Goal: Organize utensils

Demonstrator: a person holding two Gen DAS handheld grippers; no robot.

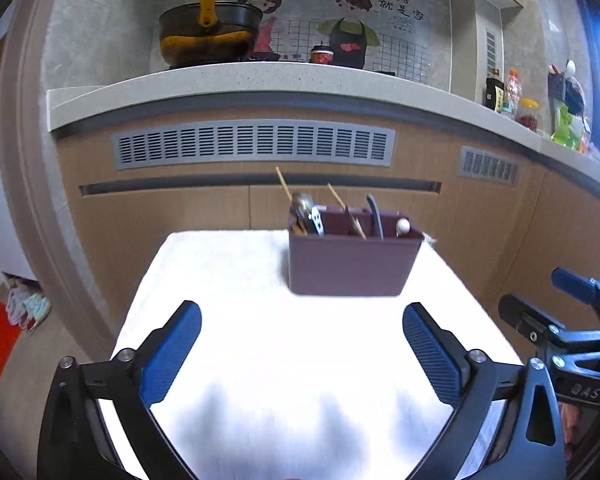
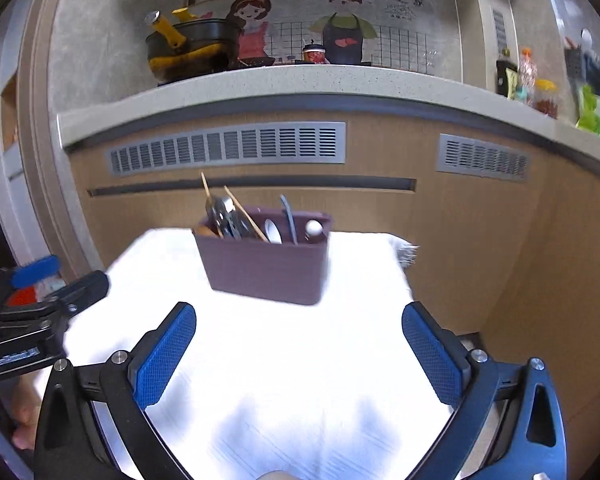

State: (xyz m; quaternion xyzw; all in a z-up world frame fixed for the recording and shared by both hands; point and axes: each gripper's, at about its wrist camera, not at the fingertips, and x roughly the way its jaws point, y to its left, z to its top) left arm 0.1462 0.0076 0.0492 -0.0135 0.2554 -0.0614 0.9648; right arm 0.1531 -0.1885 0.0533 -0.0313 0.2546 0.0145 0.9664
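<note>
A maroon utensil holder point(image 1: 352, 264) point(image 2: 266, 268) stands at the far end of a white-covered table point(image 1: 228, 280) point(image 2: 340, 320). Chopsticks point(image 1: 284, 186) point(image 2: 244, 214), a metal spoon point(image 1: 302, 204), a dark-handled utensil point(image 1: 376, 216) point(image 2: 289, 216) and a white-tipped one point(image 1: 403, 225) point(image 2: 313, 227) stick out of it. My left gripper point(image 1: 302, 344) is open over the table, short of the holder, nothing between its blue pads. My right gripper point(image 2: 300, 344) is open too and holds nothing. Each gripper shows at the other view's edge point(image 1: 572, 320) point(image 2: 40, 304).
Behind the table runs a wooden cabinet front with grey vents point(image 1: 256, 144) point(image 2: 228, 146) under a speckled counter point(image 1: 260, 80). On the counter sit a black pot with a yellow handle point(image 1: 208, 32) point(image 2: 192, 44), a small red jar point(image 1: 322, 55) and bottles point(image 1: 508, 92) at the right.
</note>
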